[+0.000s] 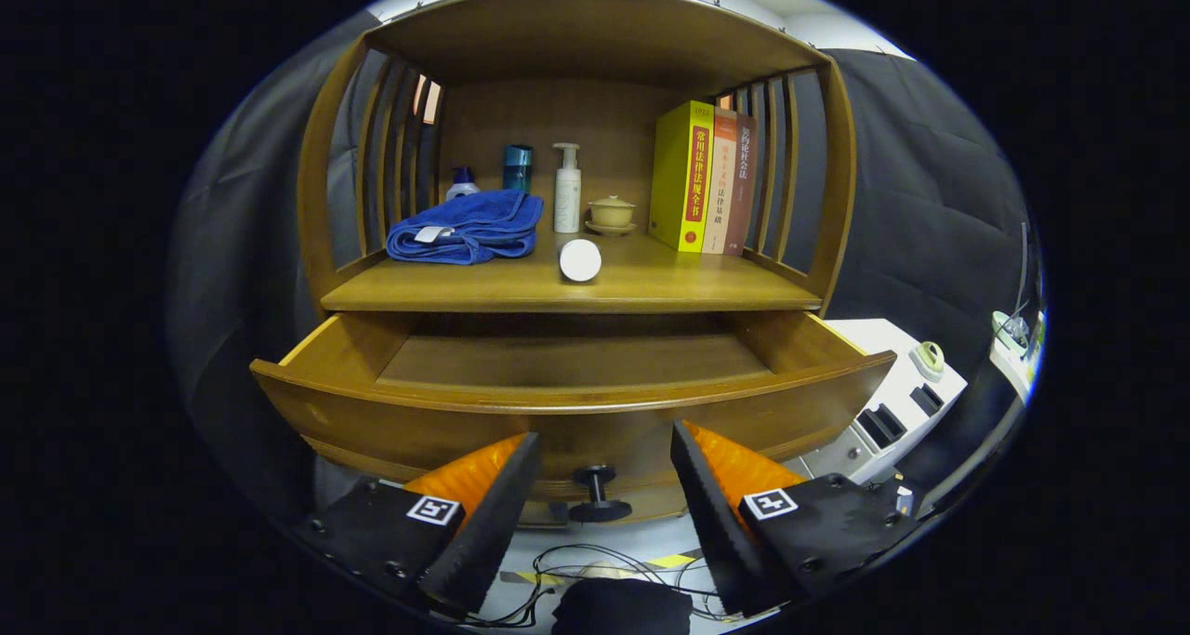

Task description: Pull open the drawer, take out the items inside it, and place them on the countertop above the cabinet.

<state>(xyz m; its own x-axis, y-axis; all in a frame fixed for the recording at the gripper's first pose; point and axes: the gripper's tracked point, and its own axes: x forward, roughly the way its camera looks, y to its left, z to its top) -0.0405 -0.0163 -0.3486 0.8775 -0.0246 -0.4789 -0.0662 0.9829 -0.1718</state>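
In front of the drawer [576,403], which stands pulled open below the surface [651,286], the gripper [604,472] hangs with jaws apart, holding nothing, its knob [596,493] between them. A white tube [580,259] lies above the drawer, beside a blue towel [468,228].

We see our gripper [604,472] level, fingers [502,505] spread wide apart, nothing held between them.

Drawer pulled open, tongs spread before it

The tongs [604,472] gape either side of the drawer [558,412] knob [597,494]; a white cylinder [580,259] lies on the tabletop [669,286].
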